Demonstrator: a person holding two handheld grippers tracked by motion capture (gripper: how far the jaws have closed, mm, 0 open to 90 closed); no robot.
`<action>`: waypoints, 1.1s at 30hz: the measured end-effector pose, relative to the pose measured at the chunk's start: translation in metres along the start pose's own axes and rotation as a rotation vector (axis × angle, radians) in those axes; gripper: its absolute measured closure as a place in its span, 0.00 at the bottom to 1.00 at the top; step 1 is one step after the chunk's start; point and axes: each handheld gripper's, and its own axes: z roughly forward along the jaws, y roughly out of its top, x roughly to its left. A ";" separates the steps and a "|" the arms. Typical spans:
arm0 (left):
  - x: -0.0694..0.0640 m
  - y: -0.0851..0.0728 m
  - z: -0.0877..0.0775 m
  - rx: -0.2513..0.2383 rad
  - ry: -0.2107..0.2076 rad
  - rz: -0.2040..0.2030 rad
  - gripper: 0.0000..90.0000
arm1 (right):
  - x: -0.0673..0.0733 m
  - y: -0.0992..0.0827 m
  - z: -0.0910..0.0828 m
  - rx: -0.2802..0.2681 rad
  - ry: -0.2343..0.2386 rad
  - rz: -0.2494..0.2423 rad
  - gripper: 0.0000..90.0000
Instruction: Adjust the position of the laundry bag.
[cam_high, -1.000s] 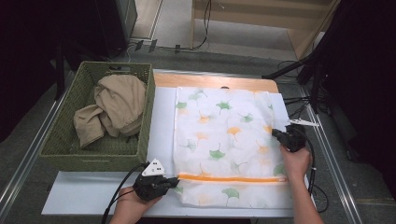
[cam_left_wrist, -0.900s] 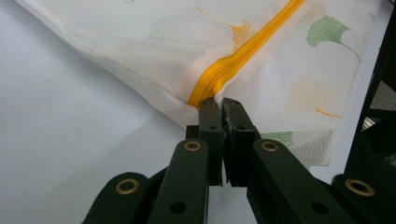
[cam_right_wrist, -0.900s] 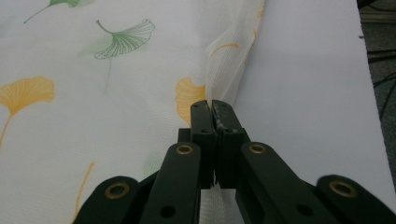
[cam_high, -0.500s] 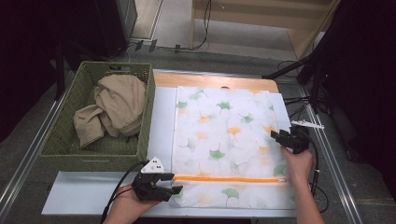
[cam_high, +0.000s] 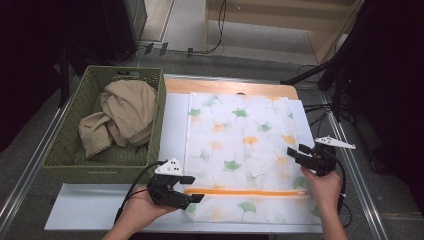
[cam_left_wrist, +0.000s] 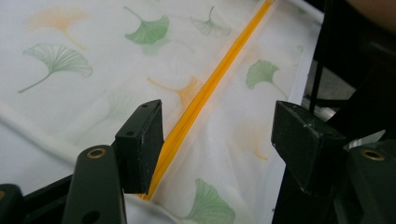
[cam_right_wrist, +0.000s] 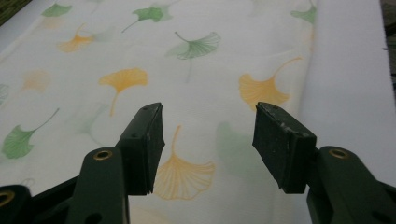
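While both grippers' fingers have just been opening, empty, the leaf-print cloth (cam_high: 240, 150) lies flat on the white table (cam_high: 90, 210).

The left hand-held gripper (cam_high: 192, 188) is a black body with a grey three-cornered plate on top, dotted with small dark marks; a black cable trails from it in a loop; the right hand-held gripper (cam_high: 296, 154) is likewise black, with its own grey plate and a thin cable; in each gripper view the two jaws are matt black blocks with scuffed edges, each mounted on an arm bearing a brass-coloured rivet; both forearms are bare, without sleeves.
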 end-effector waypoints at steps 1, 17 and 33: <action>0.000 0.000 0.000 -0.013 -0.005 -0.007 0.36 | 0.003 0.000 -0.001 0.003 0.010 -0.002 0.49; 0.002 -0.009 0.005 -0.007 -0.035 0.031 0.40 | 0.033 -0.020 -0.020 0.020 0.061 -0.074 0.52; 0.003 -0.001 0.016 0.005 -0.074 0.039 0.41 | 0.045 -0.048 -0.050 0.061 0.062 -0.077 0.58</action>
